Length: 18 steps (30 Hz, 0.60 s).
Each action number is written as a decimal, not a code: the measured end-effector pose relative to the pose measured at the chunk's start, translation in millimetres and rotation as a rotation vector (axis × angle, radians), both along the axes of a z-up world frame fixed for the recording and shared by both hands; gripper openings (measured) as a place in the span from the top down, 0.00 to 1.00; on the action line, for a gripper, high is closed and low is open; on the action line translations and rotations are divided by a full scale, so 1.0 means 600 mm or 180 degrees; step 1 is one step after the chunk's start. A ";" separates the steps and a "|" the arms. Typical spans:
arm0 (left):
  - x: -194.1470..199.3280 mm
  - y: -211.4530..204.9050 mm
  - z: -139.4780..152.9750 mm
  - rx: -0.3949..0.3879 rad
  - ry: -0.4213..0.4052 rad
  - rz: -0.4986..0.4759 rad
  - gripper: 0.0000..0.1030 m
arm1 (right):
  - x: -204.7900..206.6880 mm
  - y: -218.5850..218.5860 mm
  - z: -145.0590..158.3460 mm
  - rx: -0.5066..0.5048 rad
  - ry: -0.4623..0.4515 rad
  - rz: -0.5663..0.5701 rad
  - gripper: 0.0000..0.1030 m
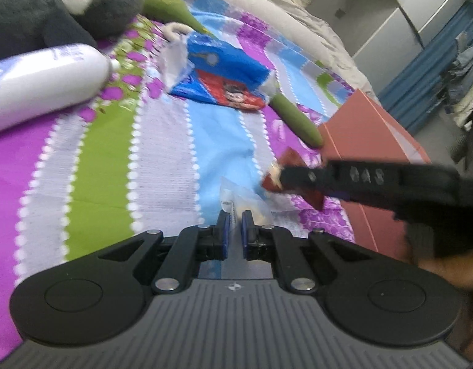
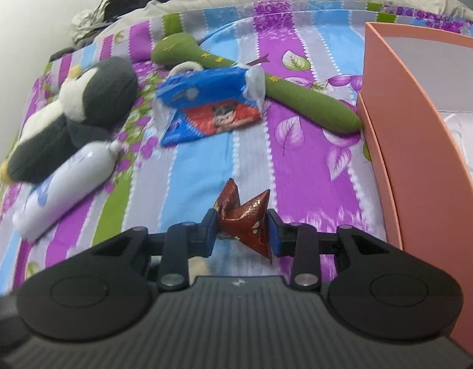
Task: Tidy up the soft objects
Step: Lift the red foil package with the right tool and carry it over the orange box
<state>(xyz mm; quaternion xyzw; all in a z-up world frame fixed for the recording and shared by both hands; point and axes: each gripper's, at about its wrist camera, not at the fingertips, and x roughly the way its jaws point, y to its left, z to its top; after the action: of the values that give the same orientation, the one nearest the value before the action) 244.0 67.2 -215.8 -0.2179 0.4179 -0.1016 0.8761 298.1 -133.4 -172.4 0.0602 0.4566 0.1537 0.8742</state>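
Observation:
In the right wrist view my right gripper (image 2: 243, 220) is shut on a shiny red foil pouch (image 2: 247, 224), which is crumpled between the pads just above the striped bedspread (image 2: 313, 184). The left wrist view shows the same gripper (image 1: 281, 176) coming in from the right with the red pouch (image 1: 301, 186). My left gripper (image 1: 235, 220) is nearly closed, pinching a clear plastic packet (image 1: 248, 206) that sticks out ahead of its blue pads. A salmon-pink box (image 2: 405, 129) stands open at the right edge of the bed, close to the right gripper.
Further back on the bed lie a penguin plush (image 2: 82, 104), a white bottle-shaped cushion (image 2: 70, 178), a blue tissue pack (image 2: 211, 101) and a long green plush (image 2: 297, 98) whose end touches the box. Grey bedding is piled behind them.

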 end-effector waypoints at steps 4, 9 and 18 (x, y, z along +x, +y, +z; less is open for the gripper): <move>-0.024 -0.002 0.017 0.0152 -0.0041 0.0082 0.91 | -0.041 -0.003 0.007 -0.0062 -0.0021 0.0067 0.64; -0.064 -0.003 0.036 0.0228 -0.0056 0.0172 0.91 | -0.088 -0.009 0.023 -0.0130 -0.0067 0.0161 0.64; -0.115 -0.010 0.074 0.0322 -0.0086 0.0269 0.92 | -0.152 -0.032 0.049 -0.0139 -0.0147 0.0243 0.64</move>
<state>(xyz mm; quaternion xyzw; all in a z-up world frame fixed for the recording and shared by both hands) 174.9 61.5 -171.5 -0.1893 0.4011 -0.0462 0.8950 206.8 -152.8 -143.2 0.0201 0.4416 0.1784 0.8791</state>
